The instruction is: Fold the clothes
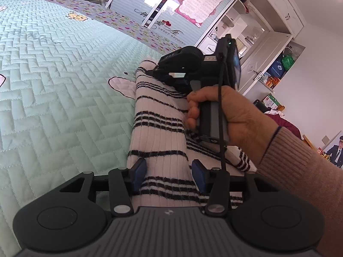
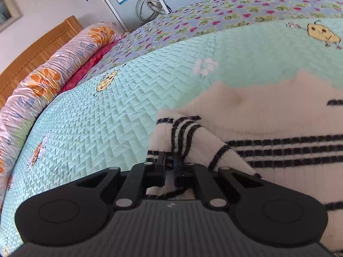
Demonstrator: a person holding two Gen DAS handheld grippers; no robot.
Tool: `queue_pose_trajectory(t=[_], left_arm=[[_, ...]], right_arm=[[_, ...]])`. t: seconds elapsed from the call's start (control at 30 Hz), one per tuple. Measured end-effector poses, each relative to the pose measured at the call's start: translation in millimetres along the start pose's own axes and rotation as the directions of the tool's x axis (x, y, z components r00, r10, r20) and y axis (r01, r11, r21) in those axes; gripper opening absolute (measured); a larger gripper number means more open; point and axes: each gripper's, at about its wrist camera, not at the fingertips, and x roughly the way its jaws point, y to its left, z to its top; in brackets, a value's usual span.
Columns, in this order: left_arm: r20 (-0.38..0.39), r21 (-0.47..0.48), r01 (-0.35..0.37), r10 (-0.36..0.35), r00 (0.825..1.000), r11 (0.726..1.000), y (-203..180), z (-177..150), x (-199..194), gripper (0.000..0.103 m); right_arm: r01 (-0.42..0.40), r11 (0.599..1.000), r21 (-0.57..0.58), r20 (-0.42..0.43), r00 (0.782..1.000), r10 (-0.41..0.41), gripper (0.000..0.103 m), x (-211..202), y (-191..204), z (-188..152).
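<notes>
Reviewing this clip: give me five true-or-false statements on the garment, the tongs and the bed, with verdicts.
1. The sweater is white with dark stripes. True.
2. The right tongs are shut on a fold of the sweater. True.
3. The left tongs are clamped shut. False: their jaws stand apart, with the sweater between them.
4. The sweater lies on a wooden floor. False: it lies on a quilted mint bedspread.
5. A bare hand holds the right tongs. True.
</notes>
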Motion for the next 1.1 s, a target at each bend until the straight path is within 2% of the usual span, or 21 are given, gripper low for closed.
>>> queue_pose_trajectory(t=[0.07,0.13,0.27,0.3,0.43,0.5,0.63,0.67,0.73,0.77,0.8,0.83,0.93,1.03,1.1], left_arm=[[0.001,0.004,-0.004,0.004,1.0,1.0,-0.9,-0.5,0.1,0.05],[0.001,0.009,-0.008,0.008,1.0,1.0,-1.8,-1.0,0.2,0.05],[0.001,0.01,-0.008,0.008,1.0,1.0,-0.8,-0.6,1.0,0.05],[0.001,0.008,-0.006,0.006,1.0,1.0,-0.2,-0.5,1.3,0.05],[0.001,-0.003,0.003,-0.003,1.0,1.0,1.6,0.0,1.3,0.05],[0.001,-0.005,0.004,-0.004,1.0,1.0,1.8,-0.1,1.4,0.05],[0.0,-0.011,0.008,-0.008,1.0,1.0,2.9,0.1,1.6,0.05],[-0.001,-0.013,0.009,-0.009,1.0,1.0,3.0,0.2,1.7,0.05],[0.0,-0.009,0.007,-0.007,1.0,1.0,2.2,0.2,1.8,0.05],[0.0,-0.006,0.005,-0.005,1.0,1.0,1.9,0.2,2.0,0.05],[-0.001,-0.003,0.003,-0.003,1.0,1.0,1.8,0.2,2.2,0.05],[0.0,-0.003,0.004,-0.004,1.0,1.0,2.0,0.3,2.3,0.05],[-0.001,-0.01,0.011,-0.011,1.0,1.0,4.1,0.9,2.7,0.05],[0.0,-0.001,0.004,-0.004,1.0,1.0,1.8,-0.3,2.2,0.05],[0.001,0.004,0.001,-0.001,1.0,1.0,0.8,-0.7,1.7,0.05]], right_arm=[[-0.013,1.0,0.019,0.057,0.998,0.012,0.012,-14.9,3.4,2.5],[-0.04,0.998,0.039,0.114,0.993,0.035,0.013,-25.4,5.7,6.8],[0.018,0.998,0.054,0.084,0.996,-0.022,0.017,6.6,-5.7,21.2],[0.079,0.996,0.032,0.046,0.996,-0.081,0.011,20.8,-10.0,21.7],[0.105,0.994,-0.01,0.051,0.993,-0.104,0.011,28.3,-7.2,26.3],[0.088,0.996,-0.007,0.066,0.994,-0.087,0.014,16.2,-4.7,25.0],[-0.035,0.998,0.044,0.171,0.985,0.027,0.023,-46.0,2.6,0.9],[-0.071,0.996,0.046,0.176,0.982,0.062,0.029,-58.8,4.0,-9.1],[-0.093,0.994,0.049,0.111,0.99,0.087,0.035,-64.2,3.6,-26.4],[-0.056,0.998,0.039,0.064,0.997,0.054,0.035,-55.8,1.0,-33.5],[-0.017,1.0,0.027,0.016,1.0,0.016,0.028,-46.6,-1.7,-40.6],[-0.01,1.0,0.005,0.034,0.999,0.01,0.023,-43.3,-5.0,-45.4],[-0.025,0.998,0.052,0.052,0.998,0.022,0.024,-52.6,-4.2,-42.2],[-0.09,0.996,0.015,0.118,0.989,0.088,0.025,-88.2,12.2,-51.0],[-0.121,0.993,0.007,0.111,0.987,0.12,0.025,-102.8,17.9,-62.0]])
